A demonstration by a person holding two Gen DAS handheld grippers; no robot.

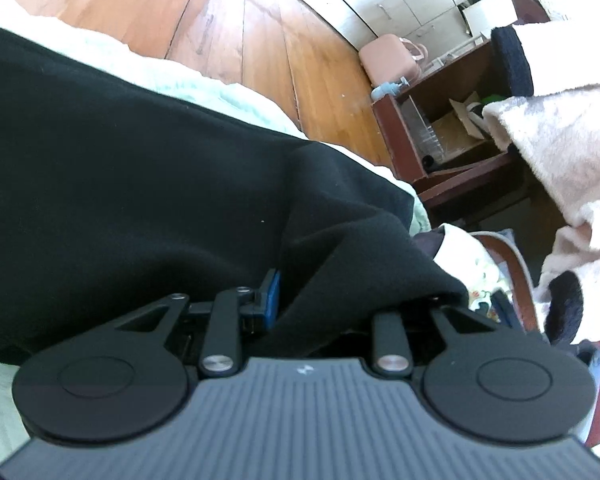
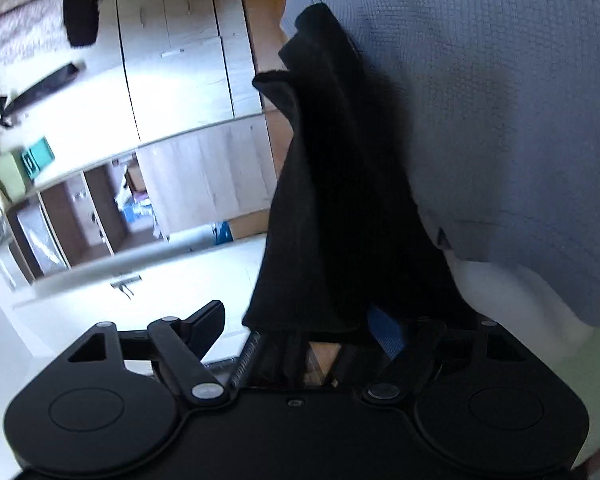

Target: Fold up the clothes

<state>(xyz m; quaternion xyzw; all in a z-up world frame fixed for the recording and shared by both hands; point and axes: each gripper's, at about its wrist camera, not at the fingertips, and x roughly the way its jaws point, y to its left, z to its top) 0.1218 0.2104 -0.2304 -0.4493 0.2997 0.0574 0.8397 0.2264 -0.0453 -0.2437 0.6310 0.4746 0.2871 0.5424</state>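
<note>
left wrist: close, downward | right wrist: close, rolled | shared: black garment

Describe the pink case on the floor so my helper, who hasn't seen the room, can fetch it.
Start at the orange-brown wooden plank floor and follow it to the white cabinet fronts. There, beside the dark reddish-brown wooden shelf unit, stands the small pale pink boxy case with a loop handle. It is the only pink thing on the floor.

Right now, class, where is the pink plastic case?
In the left wrist view, the pink plastic case sits upper right on the wooden floor, against the white cabinets, beside the dark wooden shelf.
</note>
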